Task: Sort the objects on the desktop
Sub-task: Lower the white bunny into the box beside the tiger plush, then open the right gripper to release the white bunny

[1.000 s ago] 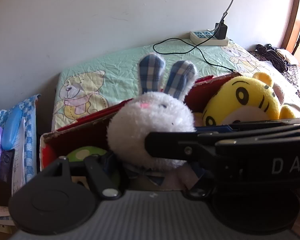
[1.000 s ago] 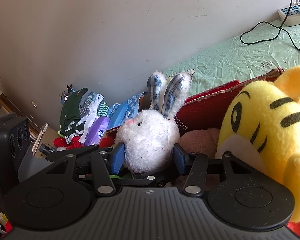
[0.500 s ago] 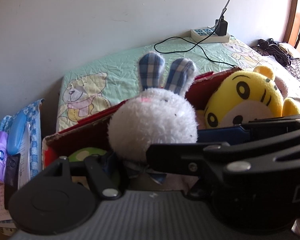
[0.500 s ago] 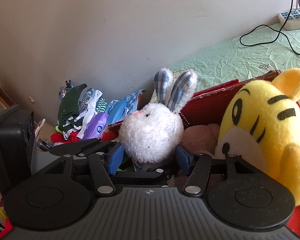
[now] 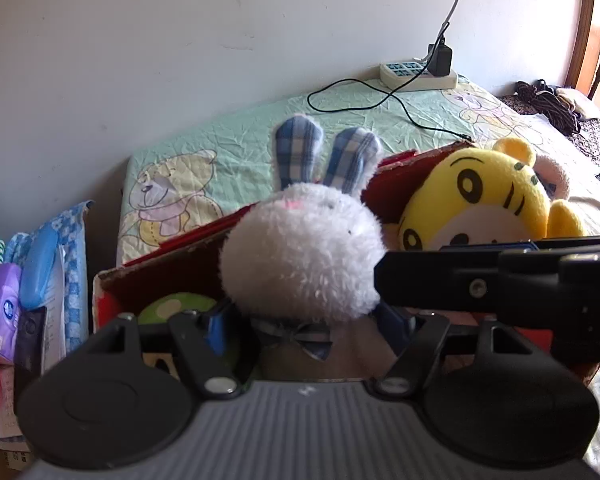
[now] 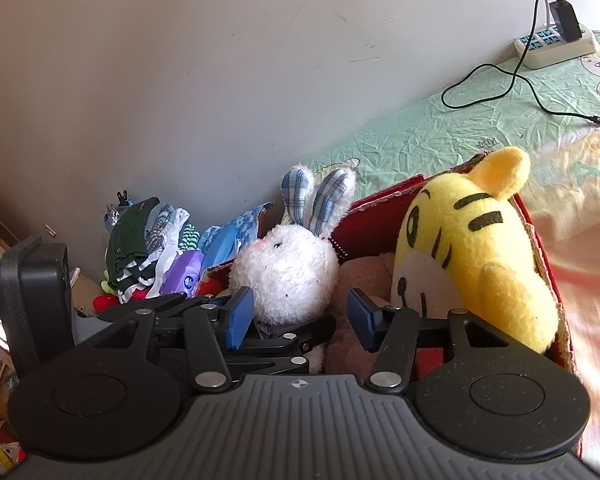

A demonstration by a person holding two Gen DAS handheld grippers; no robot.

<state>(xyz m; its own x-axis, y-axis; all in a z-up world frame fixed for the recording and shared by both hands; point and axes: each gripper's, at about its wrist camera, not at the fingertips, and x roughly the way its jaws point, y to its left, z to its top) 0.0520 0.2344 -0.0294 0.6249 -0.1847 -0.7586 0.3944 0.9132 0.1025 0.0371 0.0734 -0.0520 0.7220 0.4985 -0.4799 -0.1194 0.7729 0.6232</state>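
White rabbit (image 6: 288,280): upright, ears up, between both jaw pairs.
Left gripper (image 5: 304,320): open wide, holds nothing.
Right gripper (image 6: 300,316): open wide, holds nothing.

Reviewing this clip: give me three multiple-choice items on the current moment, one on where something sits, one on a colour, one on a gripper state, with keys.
1. Where is the yellow tiger plush?
A. on the bed sheet
B. in the red cardboard box
C. on the floor

2. What pattern are the white rabbit plush ears?
A. blue plaid
B. plain pink
C. green stripes

3. How is the right hand-held gripper?
A. shut on the tiger
B. shut, holding nothing
C. open

Answers: B, the tiger leans inside the box walls; A, both ears show blue checks; C, the blue pads stand apart with the rabbit's head beyond them.
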